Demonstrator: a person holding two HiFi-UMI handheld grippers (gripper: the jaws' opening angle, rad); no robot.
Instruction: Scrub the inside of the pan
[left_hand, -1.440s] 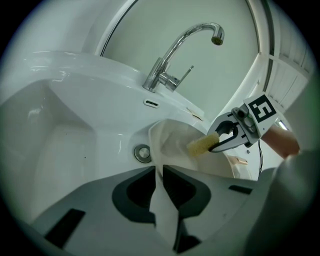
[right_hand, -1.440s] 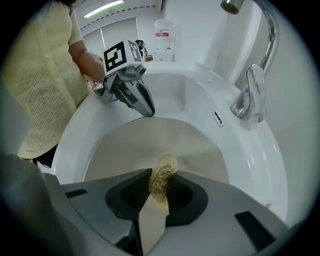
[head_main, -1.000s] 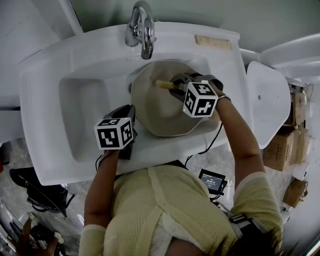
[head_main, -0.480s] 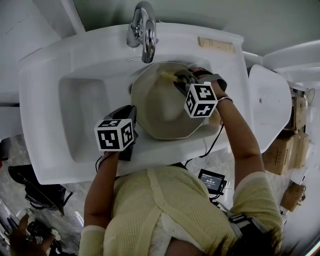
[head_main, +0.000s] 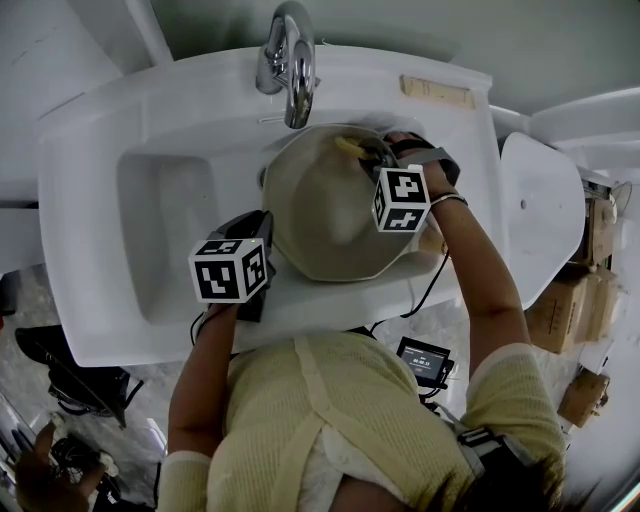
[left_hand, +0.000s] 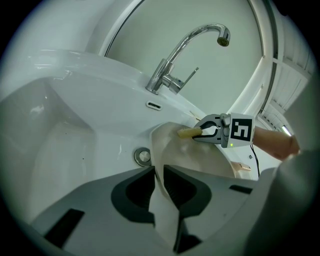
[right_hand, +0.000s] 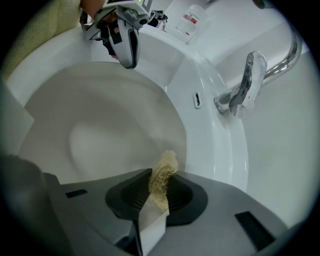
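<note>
We see a white sink (head_main: 110, 110) with a chrome tap (head_main: 287, 60) at its back rim, a drain (left_hand: 143, 156), and cardboard boxes (head_main: 560, 300) on the floor at right.

You are at a bathroom washstand, not a kitchen: a white ceramic washbasin (head_main: 150, 110) with a chrome tap (head_main: 287, 62) at its back edge and a round drain (left_hand: 143, 156). A white porcelain fixture (head_main: 540, 200) stands just beside its right edge, cardboard boxes (head_main: 560, 300) on the floor beyond.

Pan (head_main: 320, 215): in sink (head_main: 150, 220), rim between left tongs (left_hand: 159, 174).
Scrubber (right_hand: 166, 164): between right tongs (right_hand: 160, 186), inside pan.
Tap (head_main: 290, 60): beyond both tongs.
Drain (left_hand: 143, 156): just left of left tongs' tips.
</note>
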